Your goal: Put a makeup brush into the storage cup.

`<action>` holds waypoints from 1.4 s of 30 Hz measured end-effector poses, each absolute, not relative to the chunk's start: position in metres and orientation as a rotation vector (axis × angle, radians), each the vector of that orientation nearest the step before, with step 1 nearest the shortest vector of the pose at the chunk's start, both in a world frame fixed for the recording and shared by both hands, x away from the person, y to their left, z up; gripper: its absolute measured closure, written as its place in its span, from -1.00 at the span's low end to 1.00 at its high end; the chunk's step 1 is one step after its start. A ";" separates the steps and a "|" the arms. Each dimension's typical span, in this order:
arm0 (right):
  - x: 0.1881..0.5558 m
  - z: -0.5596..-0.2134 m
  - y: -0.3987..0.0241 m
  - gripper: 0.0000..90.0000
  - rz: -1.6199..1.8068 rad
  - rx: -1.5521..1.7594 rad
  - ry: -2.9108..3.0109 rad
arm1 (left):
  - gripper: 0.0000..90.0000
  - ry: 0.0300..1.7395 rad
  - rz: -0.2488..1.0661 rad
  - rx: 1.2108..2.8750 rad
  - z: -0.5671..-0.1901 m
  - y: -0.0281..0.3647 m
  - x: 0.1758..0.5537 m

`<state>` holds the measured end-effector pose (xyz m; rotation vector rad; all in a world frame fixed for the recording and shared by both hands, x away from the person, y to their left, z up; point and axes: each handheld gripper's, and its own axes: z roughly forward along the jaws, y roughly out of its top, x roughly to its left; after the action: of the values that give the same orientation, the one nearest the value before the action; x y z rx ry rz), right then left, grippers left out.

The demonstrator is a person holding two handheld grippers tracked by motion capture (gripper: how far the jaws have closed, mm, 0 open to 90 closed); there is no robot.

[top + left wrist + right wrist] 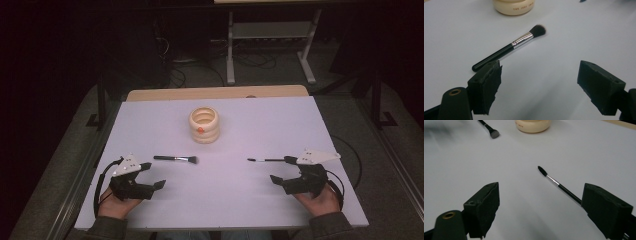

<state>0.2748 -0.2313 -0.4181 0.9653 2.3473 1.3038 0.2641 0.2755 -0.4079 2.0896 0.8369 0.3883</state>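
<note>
We look down from the high view on a white bench [150,200] in a dark room, with grey floor around it and the legs of another table behind. A cream ribbed holder [204,125] stands near the far middle. Nearer us lie a thick powder brush [176,159] on the left and a thin liner brush [266,160] on the right, well apart. Our left gripper [152,175] rests just below the powder brush and our right gripper [281,170] just beside the liner brush's handle end; both have wide jaws with nothing between them.

In the left gripper view we see the powder brush [509,48] lying slantwise, its black handle end close above one jaw, its dark bristles pointing toward the holder [513,7], whose small lettering shows here. Nothing lies in the way.

In the right gripper view the liner brush [560,185] runs behind one jaw, tip free, while the powder brush [489,129] and holder [533,125] sit far off.
</note>
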 end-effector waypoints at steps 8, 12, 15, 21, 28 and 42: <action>0.275 -0.417 -0.232 -0.69 1.314 0.961 2.337 | -0.58 0.828 0.382 2.092 -0.408 0.274 0.261; 0.276 -0.416 -0.231 -0.69 1.316 0.962 2.333 | -0.57 0.810 0.377 2.086 -0.407 0.274 0.259; 0.276 -0.415 -0.230 -0.69 1.312 0.963 2.336 | -0.57 0.804 0.376 2.084 -0.405 0.277 0.259; 0.277 -0.415 -0.228 -0.70 1.292 0.964 2.357 | -0.50 0.792 0.364 2.099 -0.402 0.278 0.261; 0.280 -0.418 -0.227 -0.70 1.274 0.973 2.379 | -0.51 0.776 0.344 2.172 -0.396 0.283 0.270; 0.282 -0.418 -0.226 -0.70 1.271 0.960 2.399 | -0.50 0.663 0.335 2.275 -0.376 0.273 0.298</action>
<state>0.2820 -0.2263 -0.4185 0.9603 2.3994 1.2714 0.2982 0.2732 -0.3762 2.2746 0.6627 0.3348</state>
